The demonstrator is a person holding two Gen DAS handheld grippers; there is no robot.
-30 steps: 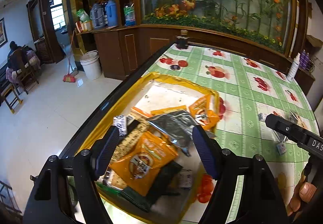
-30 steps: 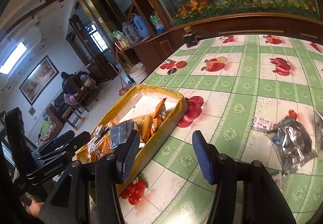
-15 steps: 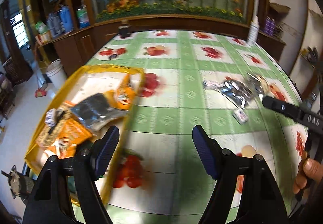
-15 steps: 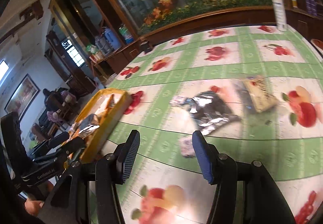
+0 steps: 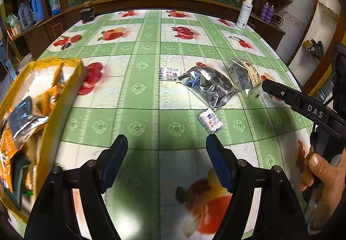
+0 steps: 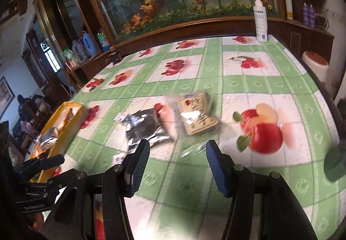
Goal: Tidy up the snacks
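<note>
Reaching for silver packet (image 6: pixel 144 129) | just ahead-left of right gripper (image 6: pixel 176 163), nearer than left gripper (image 5: pixel 166 159) | both fingers wide open, empty

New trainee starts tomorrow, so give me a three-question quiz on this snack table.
1. True or false: the left tongs hold a packet.
2. Which lies nearer the yellow tray: A) silver packet B) beige-label packet?
3. Fill in: loose snacks lie on a green and white ____ printed with fruit.

Key: 1 false, both the left and the right tongs are open and empty; 2 A; 3 tablecloth.
</note>
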